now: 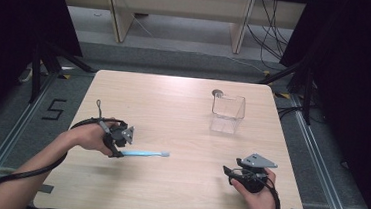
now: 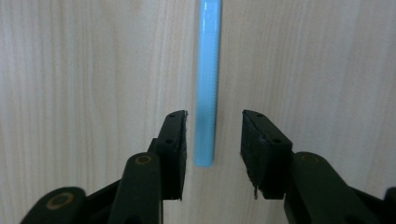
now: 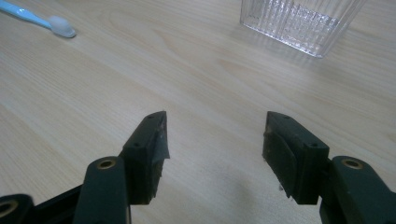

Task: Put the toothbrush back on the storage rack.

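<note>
Toothbrush (image 2: 207, 79) lies flat, its handle end between the left gripper's (image 2: 214, 140) parted jaws, lengthwise to them; right gripper (image 3: 214, 140) gapes wide, well apart.

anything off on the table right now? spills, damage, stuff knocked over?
Nothing stands out. The blue toothbrush lies flat on the table, its handle end between the open jaws of the left gripper, not yet clamped. The clear ribbed cup stands upright, no spill around it. The right gripper is open over bare wood.
</note>
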A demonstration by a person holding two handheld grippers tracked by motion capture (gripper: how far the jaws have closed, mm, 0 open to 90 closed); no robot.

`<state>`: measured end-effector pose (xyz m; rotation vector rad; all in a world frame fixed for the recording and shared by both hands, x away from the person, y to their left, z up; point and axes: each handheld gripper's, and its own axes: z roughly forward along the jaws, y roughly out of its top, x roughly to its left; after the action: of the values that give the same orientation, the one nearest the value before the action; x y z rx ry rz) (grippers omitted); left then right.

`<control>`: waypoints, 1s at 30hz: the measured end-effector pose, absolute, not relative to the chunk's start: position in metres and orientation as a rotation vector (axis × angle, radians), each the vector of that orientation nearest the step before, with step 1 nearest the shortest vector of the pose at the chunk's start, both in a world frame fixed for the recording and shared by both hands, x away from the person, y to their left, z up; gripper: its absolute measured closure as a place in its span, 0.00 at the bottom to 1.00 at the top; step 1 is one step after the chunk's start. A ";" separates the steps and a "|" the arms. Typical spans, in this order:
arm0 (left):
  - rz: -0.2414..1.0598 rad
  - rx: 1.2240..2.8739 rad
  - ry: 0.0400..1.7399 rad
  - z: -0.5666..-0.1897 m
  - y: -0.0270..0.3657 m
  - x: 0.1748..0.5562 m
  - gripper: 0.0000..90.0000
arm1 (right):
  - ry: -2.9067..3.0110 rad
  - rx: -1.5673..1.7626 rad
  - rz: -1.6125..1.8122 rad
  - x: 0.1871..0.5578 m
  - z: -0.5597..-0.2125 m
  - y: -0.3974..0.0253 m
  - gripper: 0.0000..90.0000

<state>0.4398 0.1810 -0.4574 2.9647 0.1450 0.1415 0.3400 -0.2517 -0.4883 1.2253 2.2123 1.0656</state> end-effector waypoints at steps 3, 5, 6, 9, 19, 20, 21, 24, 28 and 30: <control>0.100 2.987 0.115 -0.462 0.170 0.445 0.71 | 2.214 1.216 1.063 0.341 -0.489 -0.251 0.45; 0.093 2.993 0.112 -0.462 0.168 0.446 0.72 | 2.214 1.217 1.063 0.341 -0.489 -0.251 0.45; 0.097 3.000 0.097 -0.462 0.166 0.447 0.73 | 2.217 1.217 1.061 0.341 -0.489 -0.251 0.45; 0.063 3.029 0.089 -0.464 0.158 0.449 0.75 | 2.224 1.187 1.069 0.340 -0.487 -0.250 0.45; 0.071 3.086 0.064 -0.470 0.142 0.455 0.78 | 2.242 1.162 1.071 0.340 -0.485 -0.245 0.44; 0.071 3.086 0.064 -0.470 0.142 0.455 0.79 | 2.242 1.162 1.071 0.340 -0.485 -0.245 0.44; 0.060 3.085 0.064 -0.471 0.142 0.456 0.79 | 2.240 1.167 1.070 0.340 -0.485 -0.245 0.44; 0.055 3.086 0.074 -0.471 0.141 0.456 0.79 | 2.238 1.164 1.066 0.340 -0.485 -0.245 0.44; 0.043 3.098 0.068 -0.471 0.140 0.455 0.79 | 2.244 1.167 1.063 0.340 -0.486 -0.244 0.44; 0.039 3.102 0.065 -0.474 0.138 0.454 0.80 | 2.245 1.177 1.067 0.340 -0.486 -0.243 0.43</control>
<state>0.4537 0.1378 -0.4736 3.1018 0.0652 0.0394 0.3397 -0.2432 -0.4863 1.1773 2.2452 1.0671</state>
